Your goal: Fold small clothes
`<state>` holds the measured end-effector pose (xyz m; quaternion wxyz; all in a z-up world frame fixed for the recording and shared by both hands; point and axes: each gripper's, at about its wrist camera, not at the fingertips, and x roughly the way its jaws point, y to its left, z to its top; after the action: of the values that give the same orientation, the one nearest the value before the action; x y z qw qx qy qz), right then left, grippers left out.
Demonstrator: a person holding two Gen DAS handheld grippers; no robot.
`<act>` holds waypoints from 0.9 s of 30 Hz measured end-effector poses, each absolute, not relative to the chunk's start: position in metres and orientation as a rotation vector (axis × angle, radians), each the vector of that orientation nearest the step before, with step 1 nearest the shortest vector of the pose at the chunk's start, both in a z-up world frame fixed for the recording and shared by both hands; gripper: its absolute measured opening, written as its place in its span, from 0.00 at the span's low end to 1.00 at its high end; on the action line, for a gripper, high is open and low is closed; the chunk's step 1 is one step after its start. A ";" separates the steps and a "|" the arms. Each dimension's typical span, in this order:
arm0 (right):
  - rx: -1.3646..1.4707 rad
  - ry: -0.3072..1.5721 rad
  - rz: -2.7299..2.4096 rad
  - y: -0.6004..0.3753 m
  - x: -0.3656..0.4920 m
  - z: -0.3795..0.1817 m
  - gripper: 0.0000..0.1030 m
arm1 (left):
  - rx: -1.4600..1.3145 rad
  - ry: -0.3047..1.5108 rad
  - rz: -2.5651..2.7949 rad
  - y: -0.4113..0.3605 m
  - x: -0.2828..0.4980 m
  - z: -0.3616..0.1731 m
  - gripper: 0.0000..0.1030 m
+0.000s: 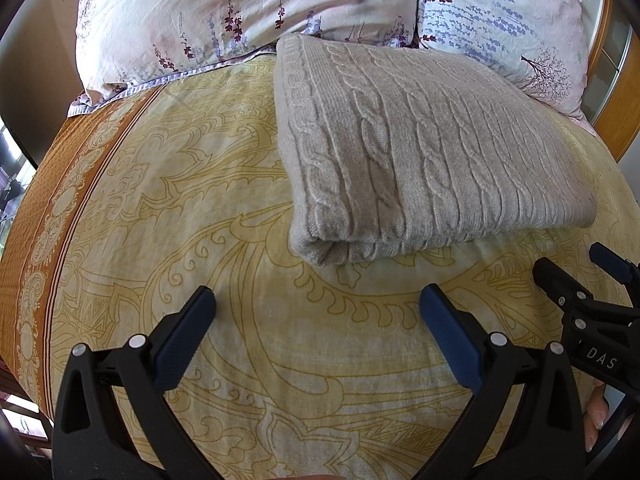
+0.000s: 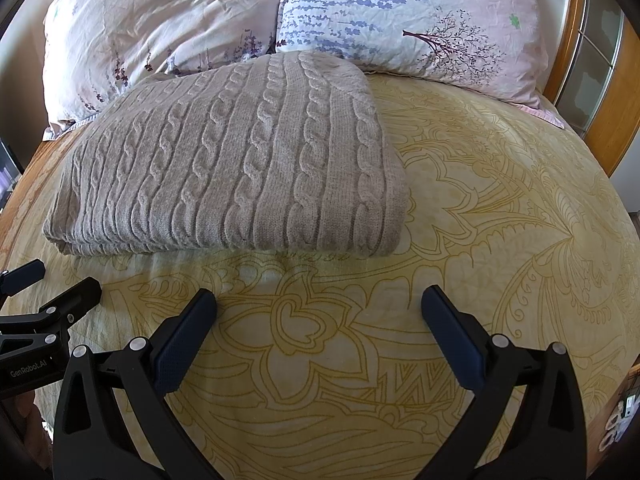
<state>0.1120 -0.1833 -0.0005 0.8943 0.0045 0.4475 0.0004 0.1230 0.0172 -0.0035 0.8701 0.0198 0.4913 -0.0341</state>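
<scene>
Nearest to the cameras, the left hand-held gripper (image 1: 318,300) and the right hand-held gripper (image 2: 319,302) both hung above the yellow patterned bedspread (image 2: 460,208), side by side. Each had its jaws spread wide and held nothing. A little farther on, the grey cable-knit sweater (image 2: 236,160) lay folded into a thick rectangle on the bedspread, apart from both grippers. Its far edge touched the two pillows (image 2: 384,16) at the head of the bed. Behind the pillows, at the right corner, stood a wooden headboard (image 2: 616,120).
</scene>
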 end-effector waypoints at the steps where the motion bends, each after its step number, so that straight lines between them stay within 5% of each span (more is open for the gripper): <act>1: 0.009 0.928 0.001 -0.183 0.112 0.000 0.99 | 0.041 1.027 -0.071 0.017 0.123 -0.003 0.98; 27: 0.009 0.927 0.001 -0.183 0.111 0.000 0.99 | 0.044 1.033 -0.078 0.017 0.124 -0.005 0.98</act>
<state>0.1114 -0.1833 -0.0004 0.8944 0.0043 0.4472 0.0006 0.1239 0.0172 -0.0048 0.8686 0.0211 0.4938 -0.0371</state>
